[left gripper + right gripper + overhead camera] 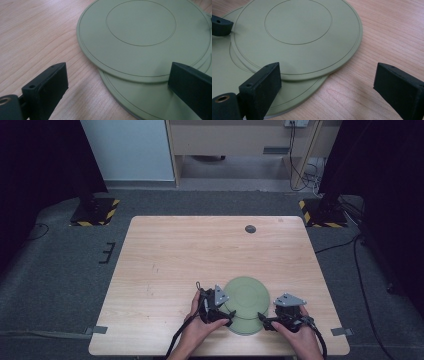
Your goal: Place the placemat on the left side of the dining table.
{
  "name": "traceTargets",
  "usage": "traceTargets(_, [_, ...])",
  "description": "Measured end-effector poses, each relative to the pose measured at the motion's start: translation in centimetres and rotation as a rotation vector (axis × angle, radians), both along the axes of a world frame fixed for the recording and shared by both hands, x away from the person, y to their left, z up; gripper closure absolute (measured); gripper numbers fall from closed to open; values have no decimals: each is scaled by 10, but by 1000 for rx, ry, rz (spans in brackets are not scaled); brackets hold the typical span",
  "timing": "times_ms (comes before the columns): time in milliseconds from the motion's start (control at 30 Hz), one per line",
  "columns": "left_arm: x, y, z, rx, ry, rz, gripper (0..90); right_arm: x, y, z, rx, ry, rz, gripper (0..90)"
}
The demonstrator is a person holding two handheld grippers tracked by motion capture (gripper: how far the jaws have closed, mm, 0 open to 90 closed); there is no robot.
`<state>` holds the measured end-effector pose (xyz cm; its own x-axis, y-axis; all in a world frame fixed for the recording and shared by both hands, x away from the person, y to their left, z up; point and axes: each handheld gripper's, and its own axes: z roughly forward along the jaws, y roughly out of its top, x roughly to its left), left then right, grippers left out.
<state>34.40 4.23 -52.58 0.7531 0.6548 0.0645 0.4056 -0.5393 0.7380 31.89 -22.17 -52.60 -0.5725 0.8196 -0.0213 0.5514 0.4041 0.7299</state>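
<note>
Two flat olive-green discs lie stacked near the table's front edge. The upper disc [248,295] [141,37] [298,32] sits shifted away from me on the lower disc [244,326] [140,100] [294,92]. My left gripper [229,317] [118,75] is open at the stack's left rim, one jaw over bare wood, the other over the discs. At the right rim my right gripper [263,321] [327,75] is open, straddling the edge the same way. Neither gripper's pads press on a disc. A left-gripper fingertip [220,25] shows across the discs.
The wooden table [175,260] stretches away beyond the discs. A small dark round insert [250,229] sits near its far edge. Black stands with striped bases [95,212] [320,212] flank the far corners on the floor.
</note>
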Motion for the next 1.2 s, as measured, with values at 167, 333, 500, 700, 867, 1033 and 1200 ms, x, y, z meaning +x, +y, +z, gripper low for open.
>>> traceTargets(167, [-1,-1,2,-1,-2,-11,37,0,-1,1,2,-5,11,127])
traceTargets(333, [-3,-1,6,-4,-4,-20,48,-1,-3,3,16,-10,10,158])
traceTargets(500, [2,0,13,5,-9,-28,58,-1,-5,4,27,-18,9,169])
traceTargets(700, [14,-1,20,13,-14,-24,60,0,-6,5,28,-21,16,172])
traceTargets(867, [23,-3,23,28,-7,-21,57,-1,-6,6,35,-26,16,176])
traceTargets(1033, [34,-6,24,28,-7,-27,49,-1,-6,5,32,-27,23,189])
traceTargets(1200, [43,-11,22,28,18,-20,52,-2,-4,5,34,-23,46,245])
